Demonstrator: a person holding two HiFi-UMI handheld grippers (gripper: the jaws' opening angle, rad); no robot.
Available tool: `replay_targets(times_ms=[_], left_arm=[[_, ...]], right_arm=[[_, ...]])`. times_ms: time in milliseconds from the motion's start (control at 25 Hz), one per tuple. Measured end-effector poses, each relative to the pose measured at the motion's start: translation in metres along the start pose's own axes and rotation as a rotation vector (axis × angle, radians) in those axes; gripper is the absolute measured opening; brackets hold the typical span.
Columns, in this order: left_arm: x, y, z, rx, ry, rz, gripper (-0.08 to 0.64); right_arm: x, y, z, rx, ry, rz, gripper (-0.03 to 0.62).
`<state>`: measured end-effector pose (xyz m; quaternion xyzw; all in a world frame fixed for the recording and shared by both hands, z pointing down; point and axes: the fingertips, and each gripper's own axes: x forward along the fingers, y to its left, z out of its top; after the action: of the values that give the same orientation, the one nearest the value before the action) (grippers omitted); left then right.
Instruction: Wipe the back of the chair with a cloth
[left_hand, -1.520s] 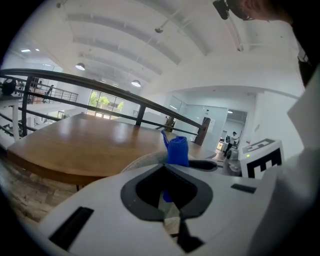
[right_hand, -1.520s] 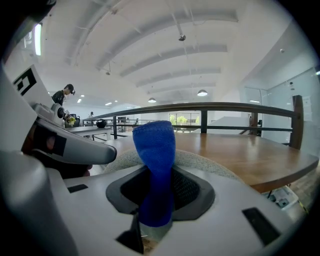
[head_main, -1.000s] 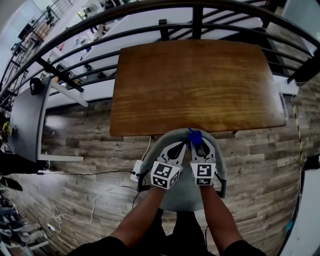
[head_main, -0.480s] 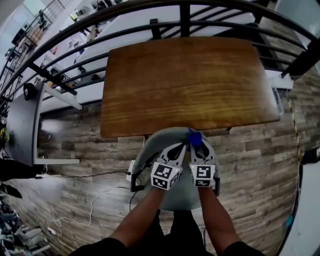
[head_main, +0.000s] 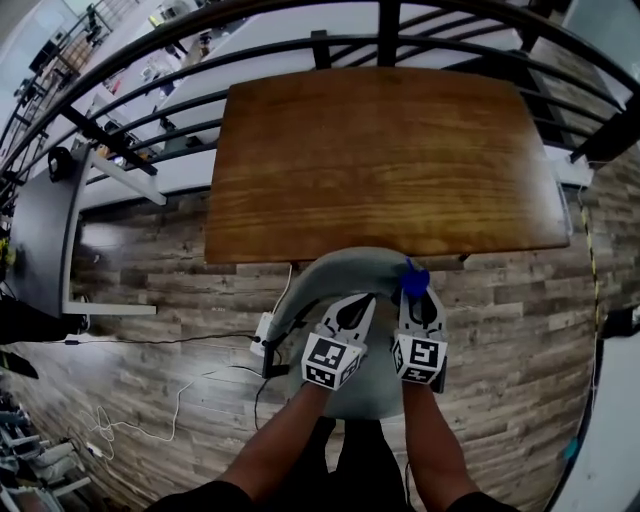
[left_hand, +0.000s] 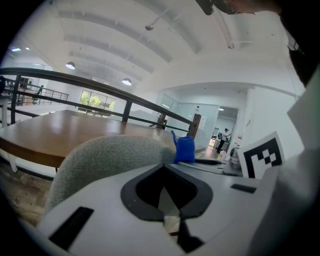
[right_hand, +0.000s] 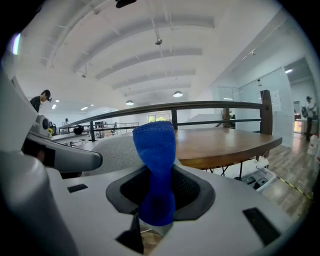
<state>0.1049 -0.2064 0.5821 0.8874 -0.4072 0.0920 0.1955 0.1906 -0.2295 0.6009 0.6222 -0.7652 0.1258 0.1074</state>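
Right gripper (head_main: 420, 302) is clenched on the blue cloth (right_hand: 156, 165), which stands up out of the jaws in a narrow bunched strip. From the head view the cloth sits over the top rim of the grey chair (head_main: 338, 272) back, toward its right end and close to the near edge of the wooden table (head_main: 380, 160). Whether the cloth actually presses on the fabric is hard to tell. Left gripper (head_main: 356, 302) is alongside, just left of the right one, over the middle of the chair back; its jaws are together with nothing between them. In its own view the padded backrest curves away to the left, and the cloth pokes up at the right end of that curve. Both forearms reach in from the bottom edge of the head view. Beyond the table's far edge runs a dark railing (head_main: 300, 50).
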Motion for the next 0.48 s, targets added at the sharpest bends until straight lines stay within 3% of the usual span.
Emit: replay_targets(times_ms=[200, 480], left_arm=[[-0.026, 0.032, -0.011, -0.001, -0.010, 0.066, 0.005], [-0.076, 0.095, -0.027, -0.042, -0.015, 0.171, 0.005]], right_arm=[[-0.002, 0.037, -0.012, -0.009, -0.010, 0.074, 0.117], [0.020, 0.130, -0.030, -0.062, 0.009, 0.217, 0.117]])
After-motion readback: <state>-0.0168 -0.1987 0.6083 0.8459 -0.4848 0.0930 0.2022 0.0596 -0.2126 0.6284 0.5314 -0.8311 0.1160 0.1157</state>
